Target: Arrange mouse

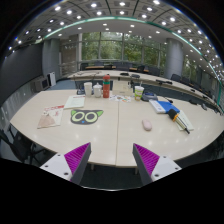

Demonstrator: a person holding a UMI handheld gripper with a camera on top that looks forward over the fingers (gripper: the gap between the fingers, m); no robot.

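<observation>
A small pale pink mouse [147, 125] lies on the white table [110, 125], ahead of my fingers and a little to the right. My gripper [112, 158] hangs in front of the table's near edge, well short of the mouse. Its fingers are spread wide apart with nothing between them; the magenta pads [76, 155] face inward.
On the table stand a green mat with black rings [86, 116], a magazine [51, 118], papers [74, 101], bottles and cups [106, 88] at the back, and blue items with a pen [166, 108] on the right. Chairs ring the table. More desks stand beyond.
</observation>
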